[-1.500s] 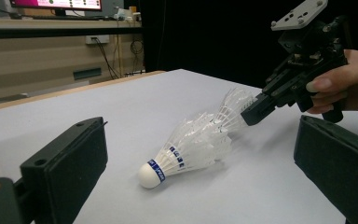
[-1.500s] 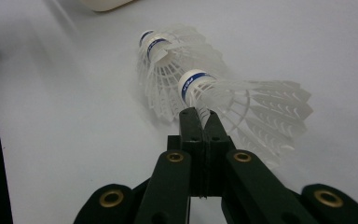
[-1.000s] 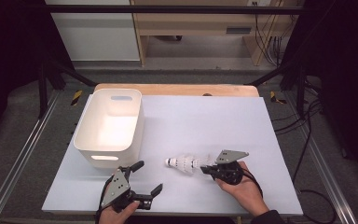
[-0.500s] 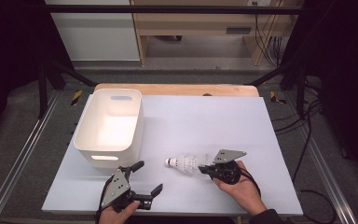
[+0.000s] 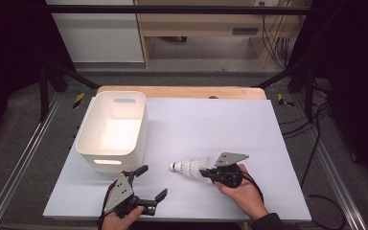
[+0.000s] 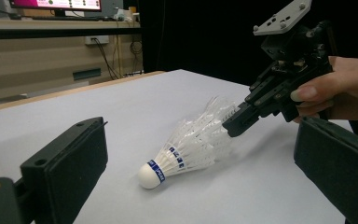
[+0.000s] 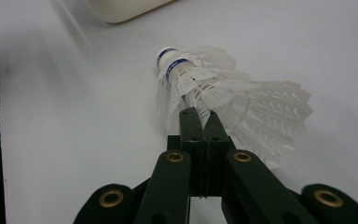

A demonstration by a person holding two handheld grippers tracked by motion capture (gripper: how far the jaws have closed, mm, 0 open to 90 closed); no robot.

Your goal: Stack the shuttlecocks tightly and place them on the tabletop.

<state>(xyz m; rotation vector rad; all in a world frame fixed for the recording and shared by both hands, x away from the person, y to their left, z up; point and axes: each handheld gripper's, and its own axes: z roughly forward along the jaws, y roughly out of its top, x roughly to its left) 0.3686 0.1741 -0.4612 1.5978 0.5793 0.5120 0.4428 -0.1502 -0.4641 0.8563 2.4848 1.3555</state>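
Near the white surface's point(image 5: 211, 120) front edge, the right gripper point(image 5: 204, 173) is clamped on the feather skirt of a white feathered shuttlecock point(image 5: 188, 167) lying there; the left gripper point(image 5: 150, 182) stands wide apart, empty.

High view looks steeply down over the counter point(image 5: 249, 120) — both gripper views sit low, close, sharing the shuttlecock point(image 6: 191, 144).

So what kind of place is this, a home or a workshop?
Most likely a lab or test bench: a white-topped table inside a black metal frame, loose cables on the floor, and a person working handheld tongs on a shuttlecock.
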